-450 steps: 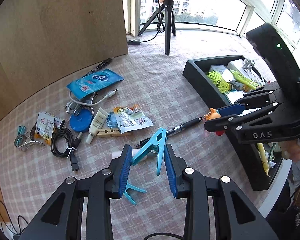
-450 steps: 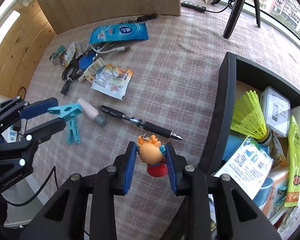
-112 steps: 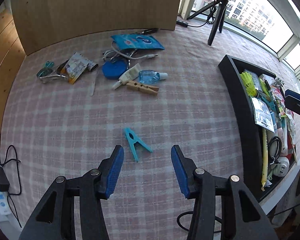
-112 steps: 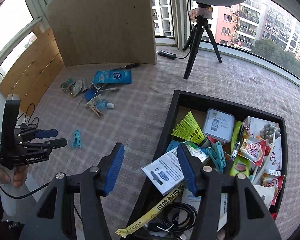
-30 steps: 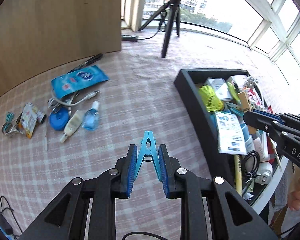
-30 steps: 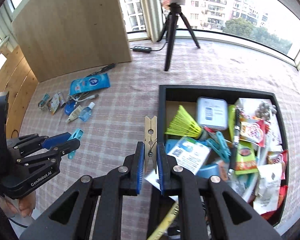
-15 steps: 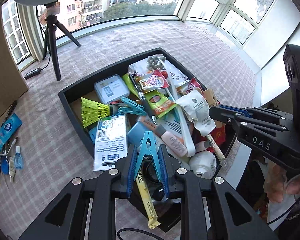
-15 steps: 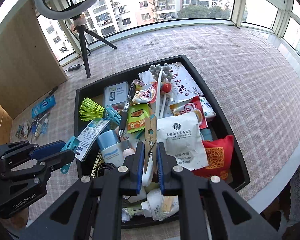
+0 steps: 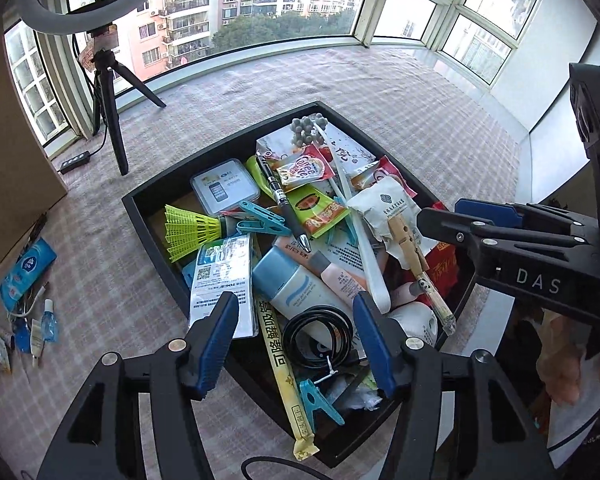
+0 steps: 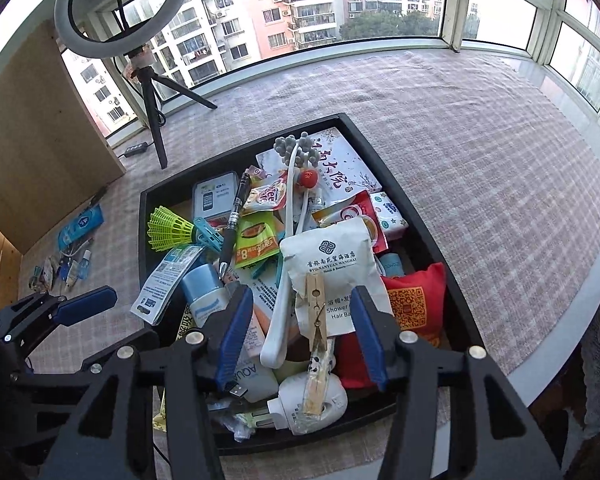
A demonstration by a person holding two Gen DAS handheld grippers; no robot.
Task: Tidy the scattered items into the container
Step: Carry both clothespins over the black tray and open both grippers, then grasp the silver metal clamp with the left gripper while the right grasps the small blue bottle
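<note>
The black tray [image 9: 148, 232] is piled with several items. My left gripper [image 9: 294, 304] hangs over its near side, jaws opening, with nothing between the pads. Below it a blue clothespin [image 9: 316, 400] lies loose in the tray beside a yellow packet. My right gripper [image 10: 300, 296] also hangs over the tray [image 10: 142, 220], jaws opening. A wooden clothespin [image 10: 316, 312] lies free between its fingers on a white paper bag [image 10: 328, 256], untouched by the pads. In the left wrist view the wooden clothespin [image 9: 406, 240] lies just left of the right gripper [image 9: 460, 216].
Scattered items stay on the checked cloth at far left: a blue wipes pack [image 9: 28, 268] and a small bottle [image 9: 50, 324]. A tripod with ring light [image 10: 152, 112] stands behind the tray beside a wooden board [image 10: 40, 128]. The table edge [image 10: 572, 320] runs at right.
Both grippers have gone from shut to open. The blue clothespin has dropped from the left one into the tray, and the wooden clothespin from the right one onto the white bag.
</note>
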